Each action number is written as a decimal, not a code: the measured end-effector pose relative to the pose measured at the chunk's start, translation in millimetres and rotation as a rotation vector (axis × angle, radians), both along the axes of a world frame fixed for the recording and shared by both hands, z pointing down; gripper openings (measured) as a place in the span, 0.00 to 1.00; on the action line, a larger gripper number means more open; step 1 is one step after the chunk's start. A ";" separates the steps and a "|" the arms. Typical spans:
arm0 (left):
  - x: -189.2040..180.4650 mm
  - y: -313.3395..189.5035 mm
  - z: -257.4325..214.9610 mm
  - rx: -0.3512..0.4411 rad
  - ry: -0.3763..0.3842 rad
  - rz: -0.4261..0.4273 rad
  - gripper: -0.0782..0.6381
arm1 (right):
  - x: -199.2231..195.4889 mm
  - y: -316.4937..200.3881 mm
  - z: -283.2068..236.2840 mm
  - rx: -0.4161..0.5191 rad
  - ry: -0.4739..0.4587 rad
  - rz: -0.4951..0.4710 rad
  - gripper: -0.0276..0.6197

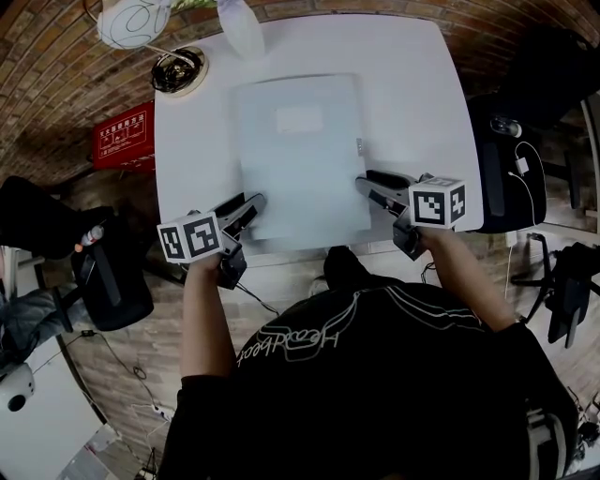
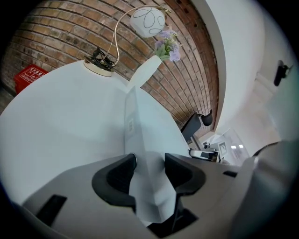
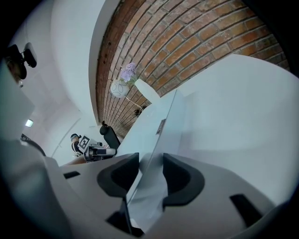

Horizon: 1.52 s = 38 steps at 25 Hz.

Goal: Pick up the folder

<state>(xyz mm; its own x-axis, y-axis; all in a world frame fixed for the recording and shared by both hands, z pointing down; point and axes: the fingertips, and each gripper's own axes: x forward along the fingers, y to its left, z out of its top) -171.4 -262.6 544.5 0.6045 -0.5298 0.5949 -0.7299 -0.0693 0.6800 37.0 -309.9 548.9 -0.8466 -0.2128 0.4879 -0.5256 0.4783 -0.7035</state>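
The folder (image 1: pixel 300 159) is pale blue-grey with a white label and lies lengthwise in the middle of the white table (image 1: pixel 412 84). My left gripper (image 1: pixel 251 204) is shut on its near left corner. In the left gripper view the folder (image 2: pixel 140 126) runs edge-on between the jaws of the left gripper (image 2: pixel 149 161), with both dark pads against it. My right gripper (image 1: pixel 367 185) grips the right edge near the front. The right gripper view shows the folder (image 3: pixel 154 126) pinched in the right gripper (image 3: pixel 150 161). Whether the folder's far end rests on the table I cannot tell.
At the table's far edge stand a lamp base (image 1: pixel 178 70), its white shade (image 1: pixel 133 21) and a white vase (image 1: pixel 242 26). A red box (image 1: pixel 124 136) sits left of the table. Black chairs stand at the right (image 1: pixel 511 178) and lower left (image 1: pixel 112 281).
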 end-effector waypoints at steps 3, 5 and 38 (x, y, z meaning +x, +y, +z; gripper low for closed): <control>-1.3 4.2 0.1 0.005 -0.002 0.003 0.40 | -1.6 3.9 -0.2 0.008 -0.004 0.004 0.26; -1.7 11.9 0.7 0.004 0.001 0.008 0.40 | -2.4 11.6 0.5 0.012 0.001 0.001 0.26; 20.7 120.9 -1.2 -0.008 0.031 0.053 0.40 | 19.7 123.6 -2.8 0.022 0.032 0.077 0.24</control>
<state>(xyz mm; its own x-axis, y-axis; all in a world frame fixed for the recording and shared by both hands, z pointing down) -150.7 -141.7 543.3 0.6503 -0.4915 0.5793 -0.7036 -0.1020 0.7033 56.7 -186.3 546.1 -0.8112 -0.2877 0.5090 -0.5837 0.4507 -0.6754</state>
